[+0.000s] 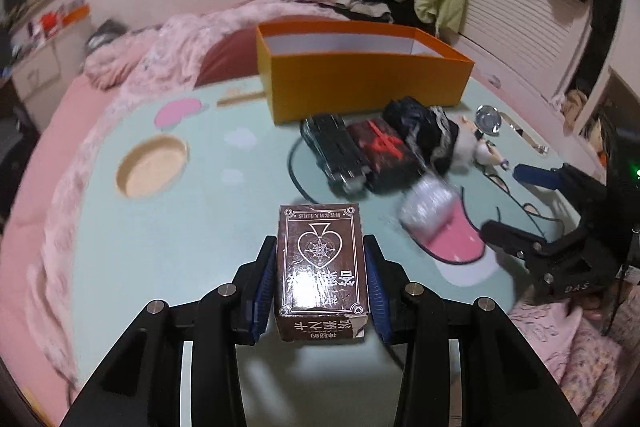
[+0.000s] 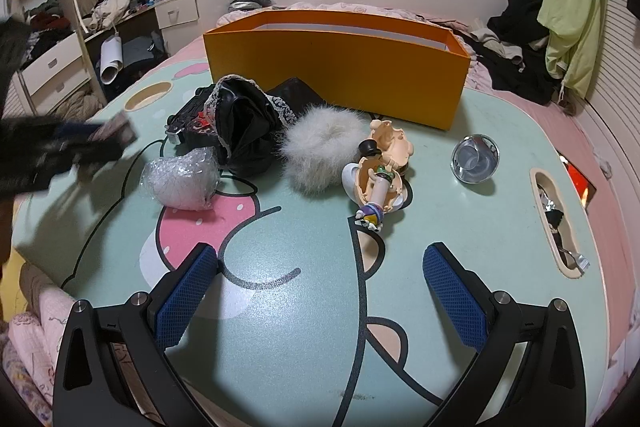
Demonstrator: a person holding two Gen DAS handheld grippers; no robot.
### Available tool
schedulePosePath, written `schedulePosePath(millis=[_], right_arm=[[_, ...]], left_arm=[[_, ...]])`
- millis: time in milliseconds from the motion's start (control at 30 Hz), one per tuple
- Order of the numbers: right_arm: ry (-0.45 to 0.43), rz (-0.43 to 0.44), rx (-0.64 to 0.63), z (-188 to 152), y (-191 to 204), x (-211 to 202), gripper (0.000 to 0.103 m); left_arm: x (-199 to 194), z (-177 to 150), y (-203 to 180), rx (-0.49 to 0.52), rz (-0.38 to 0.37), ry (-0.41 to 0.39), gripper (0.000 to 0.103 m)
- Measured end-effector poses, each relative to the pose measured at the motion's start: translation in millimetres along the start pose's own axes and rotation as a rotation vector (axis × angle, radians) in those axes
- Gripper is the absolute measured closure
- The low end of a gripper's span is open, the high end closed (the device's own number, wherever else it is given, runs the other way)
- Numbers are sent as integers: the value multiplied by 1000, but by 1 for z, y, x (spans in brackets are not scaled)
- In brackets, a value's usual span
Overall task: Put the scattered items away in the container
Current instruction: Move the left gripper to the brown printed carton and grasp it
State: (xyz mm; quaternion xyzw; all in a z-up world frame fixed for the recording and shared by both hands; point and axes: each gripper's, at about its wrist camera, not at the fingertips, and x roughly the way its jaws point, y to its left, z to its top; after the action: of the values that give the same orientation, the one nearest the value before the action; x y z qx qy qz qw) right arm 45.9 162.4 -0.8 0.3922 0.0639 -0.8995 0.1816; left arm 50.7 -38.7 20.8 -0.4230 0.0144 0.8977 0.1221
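the left gripper [image 1: 322,279] was clamped on a brown card box printed with a white spade [image 1: 322,263], its blue pads pressed to the box's two long sides above the pale green cartoon-printed worktop [image 1: 200,227]. the right gripper [image 2: 320,291] stood wide apart with nothing between its pads. beyond it the open orange cardboard container [image 2: 340,67] sat at the worktop's far edge (near the bed), and in front lay a black lace-trimmed cloth bundle [image 2: 244,123], a white fluffy pompom [image 2: 320,151], a bubble-wrapped lump [image 2: 180,179], a small toy figure [image 2: 380,171] and a clear glass ball [image 2: 475,157].
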Motion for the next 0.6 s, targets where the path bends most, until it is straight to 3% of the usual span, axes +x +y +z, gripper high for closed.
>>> schedulePosePath(millis=[100, 200, 367, 433, 600], right_arm=[[-26, 36, 46, -1, -9, -5, 0], [-69, 73, 144, -5, -28, -13, 0], [-121, 53, 265, -3, -53, -27, 1], [-91, 36, 259, 4, -51, -23, 5], [-7, -26, 237, 24, -40, -7, 25]], left_arm=[[6, -7, -3, -20, 50, -23, 63], [8, -10, -3, -39, 64, -53, 51], [10, -13, -9, -14, 99, -77, 51], [10, -14, -10, -6, 101, -86, 63], [8, -16, -12, 8, 103, -101, 64]])
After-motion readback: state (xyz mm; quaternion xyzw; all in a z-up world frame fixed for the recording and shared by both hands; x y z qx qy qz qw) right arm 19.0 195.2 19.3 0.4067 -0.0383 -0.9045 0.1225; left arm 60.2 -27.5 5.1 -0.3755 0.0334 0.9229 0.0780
